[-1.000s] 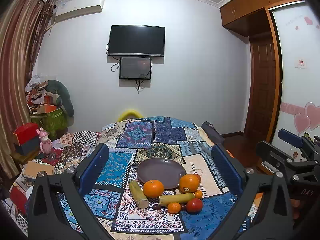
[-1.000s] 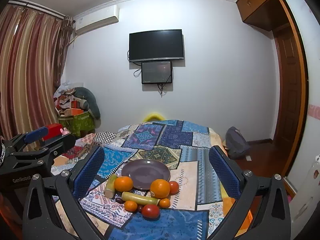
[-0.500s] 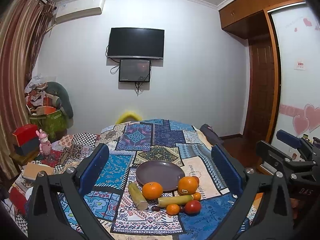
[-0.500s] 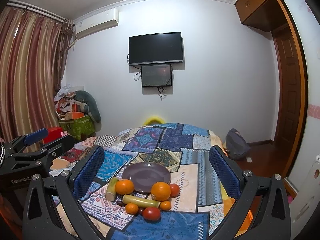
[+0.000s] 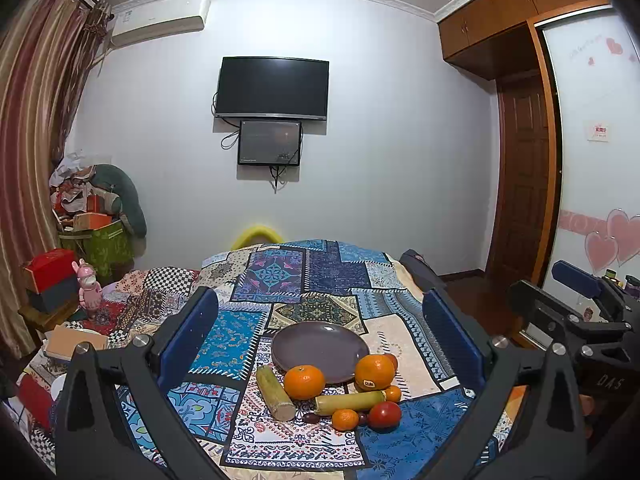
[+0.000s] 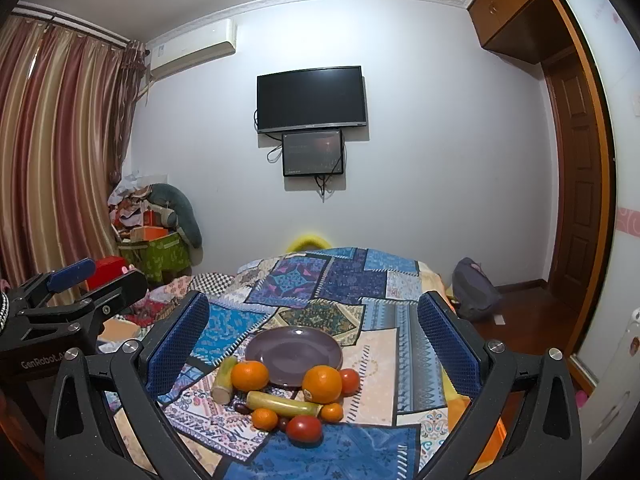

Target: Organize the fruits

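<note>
The left gripper [image 5: 320, 332] and right gripper [image 6: 314, 330] both hang above the patchwork cloth [image 5: 280, 280], jaws spread wide and empty. Framed between the blue pads, well ahead, round orange fruits [image 5: 305, 382], red tomatoes [image 6: 304, 429], yellow-green cane pieces [image 6: 282, 403] and what seem dark dates cluster touching the near rim of the round purple plate [image 5: 320, 346].

The left gripper [image 5: 320, 344] has a black frame with triangular cut-outs, round silver screws and two blue ribbed fingers [image 5: 188, 336]. The right gripper [image 6: 314, 344] is built the same, with blue dimpled pads [image 6: 178, 344] on black arms. White lettering marks each body: "GenRobot" on the left one, "DAS" on the right one.
</note>
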Available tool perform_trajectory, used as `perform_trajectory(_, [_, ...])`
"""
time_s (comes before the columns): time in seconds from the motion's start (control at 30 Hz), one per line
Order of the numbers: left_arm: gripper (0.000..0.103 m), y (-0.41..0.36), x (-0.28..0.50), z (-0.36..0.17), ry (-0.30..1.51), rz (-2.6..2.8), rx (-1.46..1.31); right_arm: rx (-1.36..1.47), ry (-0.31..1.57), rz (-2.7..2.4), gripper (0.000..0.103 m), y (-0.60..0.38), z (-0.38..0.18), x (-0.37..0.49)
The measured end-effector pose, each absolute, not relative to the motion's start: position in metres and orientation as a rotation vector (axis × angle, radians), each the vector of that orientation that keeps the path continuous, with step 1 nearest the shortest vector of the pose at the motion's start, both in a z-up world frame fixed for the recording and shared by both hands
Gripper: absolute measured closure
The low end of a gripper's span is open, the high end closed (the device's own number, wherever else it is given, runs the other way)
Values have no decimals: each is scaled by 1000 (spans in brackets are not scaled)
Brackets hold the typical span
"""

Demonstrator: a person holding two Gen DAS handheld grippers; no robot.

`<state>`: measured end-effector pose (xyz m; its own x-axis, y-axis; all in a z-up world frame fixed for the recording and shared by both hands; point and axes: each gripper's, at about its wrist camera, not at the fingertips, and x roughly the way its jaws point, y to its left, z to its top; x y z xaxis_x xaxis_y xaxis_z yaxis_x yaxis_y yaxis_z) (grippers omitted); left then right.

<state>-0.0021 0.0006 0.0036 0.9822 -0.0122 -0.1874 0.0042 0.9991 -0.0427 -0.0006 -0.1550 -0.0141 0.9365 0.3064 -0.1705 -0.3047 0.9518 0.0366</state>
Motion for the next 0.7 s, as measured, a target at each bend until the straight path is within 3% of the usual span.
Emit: perform_trajectory(0.7, [0, -6, -2, 6, 182, -9, -40, 25, 168, 315, 0, -157, -15, -1])
